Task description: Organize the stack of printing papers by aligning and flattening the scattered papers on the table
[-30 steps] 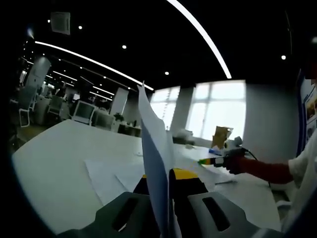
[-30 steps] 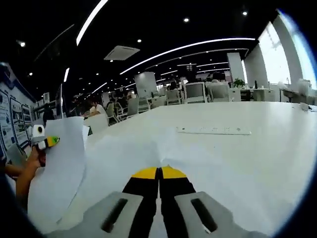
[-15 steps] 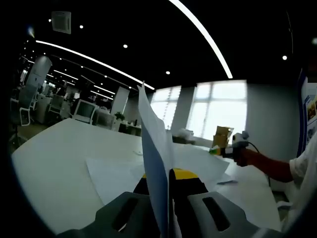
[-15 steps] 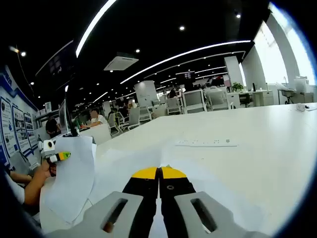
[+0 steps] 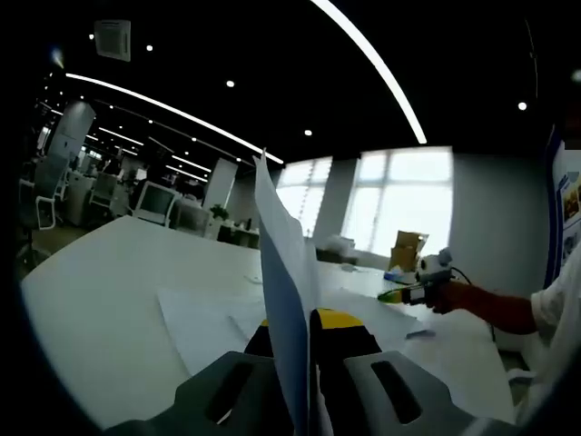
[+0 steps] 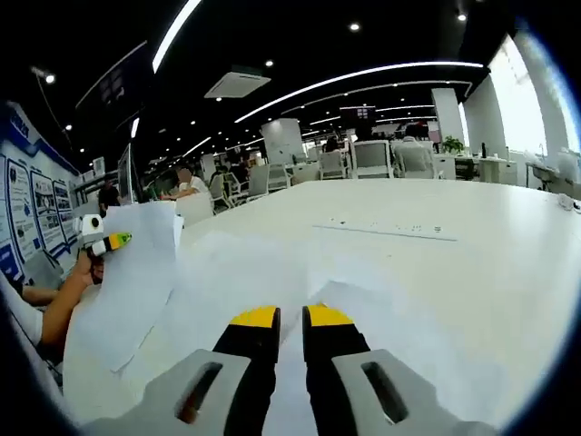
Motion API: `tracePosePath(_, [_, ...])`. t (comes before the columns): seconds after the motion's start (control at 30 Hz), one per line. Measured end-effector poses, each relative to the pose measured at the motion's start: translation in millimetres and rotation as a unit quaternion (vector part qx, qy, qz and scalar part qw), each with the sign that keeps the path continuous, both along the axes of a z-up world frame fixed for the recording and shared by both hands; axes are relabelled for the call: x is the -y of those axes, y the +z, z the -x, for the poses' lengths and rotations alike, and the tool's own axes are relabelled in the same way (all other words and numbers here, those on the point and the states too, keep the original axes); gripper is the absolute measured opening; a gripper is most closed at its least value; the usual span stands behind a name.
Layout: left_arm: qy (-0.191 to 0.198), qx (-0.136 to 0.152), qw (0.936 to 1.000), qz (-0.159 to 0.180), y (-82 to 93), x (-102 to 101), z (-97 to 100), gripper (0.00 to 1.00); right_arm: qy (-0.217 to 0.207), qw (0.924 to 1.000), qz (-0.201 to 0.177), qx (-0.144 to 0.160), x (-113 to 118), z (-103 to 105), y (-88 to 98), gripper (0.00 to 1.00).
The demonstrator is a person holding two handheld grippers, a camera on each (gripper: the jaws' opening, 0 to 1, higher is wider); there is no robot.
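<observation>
White printing paper is standing upright in your left gripper (image 5: 309, 320) while more sheets are lying loose on the table (image 5: 91, 272).

You are pinching one sheet (image 5: 281, 272) between the closed left jaws, its top edge rising free above the tabletop and its lower edge running down between the yellow-tipped fingers (image 5: 338, 320). Your right gripper (image 6: 290, 316) is resting with its jaws slightly parted and holding nothing, just above the scattered papers (image 6: 245, 272), whose edges are lying askew and overlapping. Beyond them the table is running bare toward a long white power strip (image 6: 386, 227), leaving you wide room ahead and to the right. A blue wall poster (image 6: 23, 213) is carrying print too small to read.
</observation>
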State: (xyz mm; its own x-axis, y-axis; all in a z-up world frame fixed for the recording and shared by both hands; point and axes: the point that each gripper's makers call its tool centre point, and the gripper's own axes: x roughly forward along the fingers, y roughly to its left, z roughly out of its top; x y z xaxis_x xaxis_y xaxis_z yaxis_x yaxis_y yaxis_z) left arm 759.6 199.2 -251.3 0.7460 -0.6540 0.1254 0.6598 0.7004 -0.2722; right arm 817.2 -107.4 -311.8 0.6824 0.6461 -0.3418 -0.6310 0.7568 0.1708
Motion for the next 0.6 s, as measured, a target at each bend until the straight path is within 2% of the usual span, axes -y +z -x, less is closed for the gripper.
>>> tracePosePath(0.07, [0.000, 0.001, 1.0000, 0.000, 0.4, 0, -0.2, 0.06, 0.000, 1.0000, 0.005, -0.002, -3, 0, -5.7, 0.16])
tracePosePath(0.2, [0.000, 0.001, 1.0000, 0.000, 0.7, 0, -0.3, 0.06, 0.001, 0.9998, 0.021, -0.005, -7, -2, -13.1, 0.26])
tracePosePath(0.27, [0.000, 0.002, 1.0000, 0.000, 1.0, 0, -0.3, 0.06, -0.001, 0.9992, 0.039, -0.001, -6, -6, -17.3, 0.35])
tracePosePath(0.37, [-0.001, 0.001, 1.0000, 0.000, 1.0, 0, -0.3, 0.06, -0.001, 0.9988, 0.048, -0.010, -8, -7, -22.5, 0.40])
tracePosePath(0.4, [0.000, 0.002, 1.0000, 0.000, 0.9, 0, -0.3, 0.06, -0.002, 0.9987, 0.050, -0.004, -9, -9, -22.1, 0.43])
tracePosePath(0.5, [0.000, 0.002, 1.0000, 0.000, 0.9, 0, -0.3, 0.06, -0.008, 0.9965, 0.080, 0.026, -7, -20, -21.3, 0.62])
tracePosePath(0.6, [0.000, 0.002, 1.0000, 0.000, 0.7, -1, -0.5, 0.06, -0.005, 0.9965, 0.080, 0.023, -15, -24, -22.5, 0.66])
